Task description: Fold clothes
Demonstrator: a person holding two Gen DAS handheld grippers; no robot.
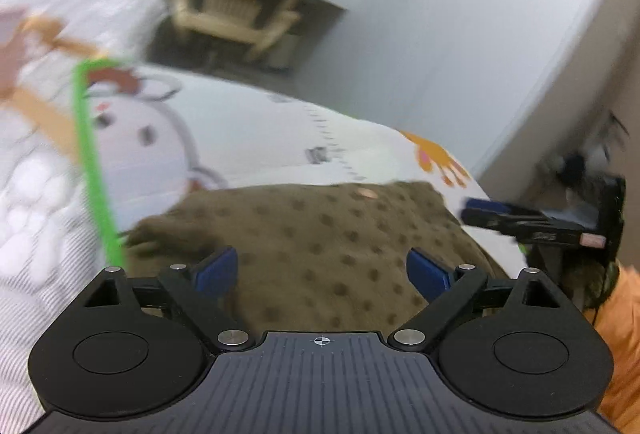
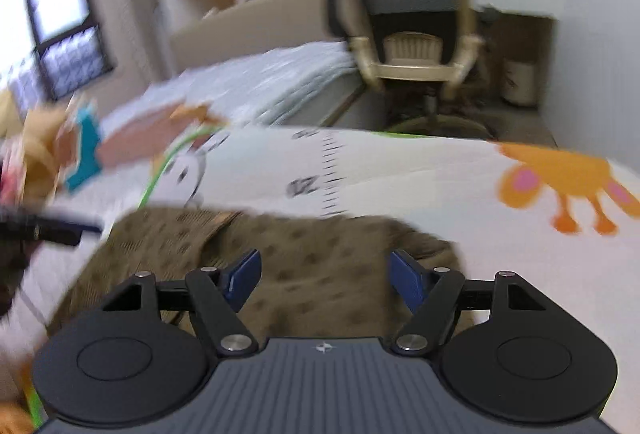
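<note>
White walls and a cream-framed chair (image 2: 412, 45) fill the background of both blurred views, with a white ribbed mattress (image 2: 280, 73) beside the chair. Only the right wrist view takes in the window (image 2: 60, 17) at far left and the long pale shelf (image 2: 256, 9) under it; only the left wrist view catches an orange cloth (image 1: 616, 338) at its lower right edge.

Spread in front is a white printed mat (image 1: 256, 129) with a cartoon face, a ruler scale, an orange animal figure and a green stripe. On it lies the olive-brown dotted garment (image 1: 328, 246), bunched into a rough rectangle whose long axis runs left to right across both views. In the right wrist view a folded flap sits on its left part; which end is the top cannot be told.

The left claw (image 1: 322, 270) stands wide over the garment's near edge, its blue pads (image 1: 218, 270) well apart and gripping nothing. The right claw (image 2: 326, 274) is likewise spread wide above the cloth, empty. Each view shows the other claw as a dark blurred bar at the garment's side.
</note>
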